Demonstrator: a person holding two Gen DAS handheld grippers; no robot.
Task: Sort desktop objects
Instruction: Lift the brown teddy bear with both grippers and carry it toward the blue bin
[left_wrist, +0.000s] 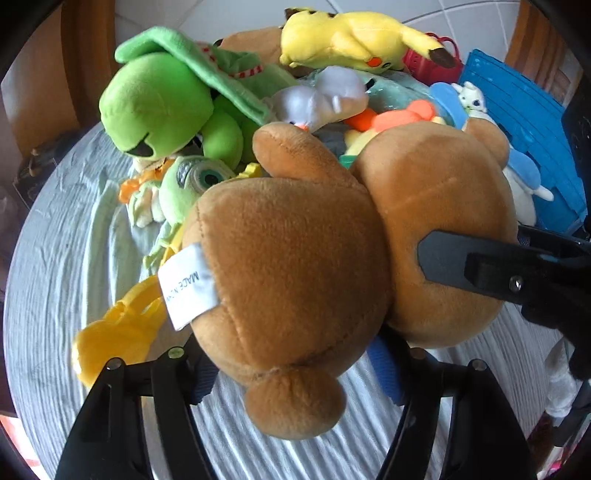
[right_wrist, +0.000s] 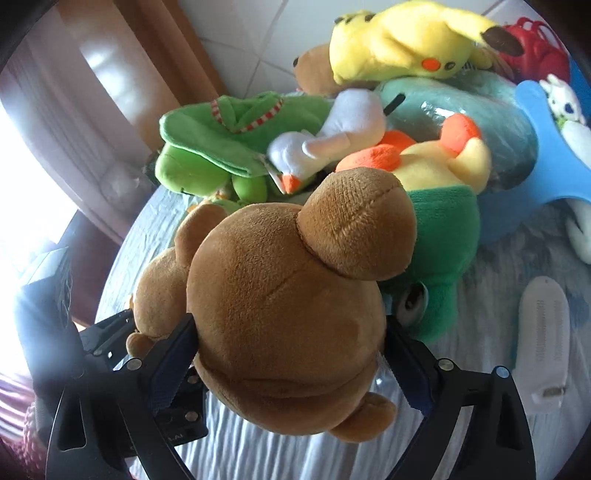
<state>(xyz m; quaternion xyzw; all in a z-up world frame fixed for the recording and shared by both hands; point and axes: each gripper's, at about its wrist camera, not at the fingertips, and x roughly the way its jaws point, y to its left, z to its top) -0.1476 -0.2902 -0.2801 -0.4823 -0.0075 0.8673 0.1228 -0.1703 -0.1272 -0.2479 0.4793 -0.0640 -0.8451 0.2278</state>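
Both grippers have the brown bear (left_wrist: 295, 258) up off the counter (left_wrist: 66, 236): the left gripper (left_wrist: 295, 373) has its fingers (left_wrist: 201, 373) clamped round the body near the tail, and the right gripper (right_wrist: 291, 354) squeezes the head between its pads. The risk here is that soft plush squashes and slides, so if the two hands pull apart or twist, one grip could slip and the bear swing into the pile behind. That pile looks loosely stacked, and a knock could tip the yellow Pikachu plush (left_wrist: 343, 37) off the top. Counting: one brown bear held, a second brown plush (right_wrist: 314, 70) probably behind, one Pikachu, one green frog plush (left_wrist: 159, 107), one white goose plush (right_wrist: 332, 136), one white comb (right_wrist: 543, 339).
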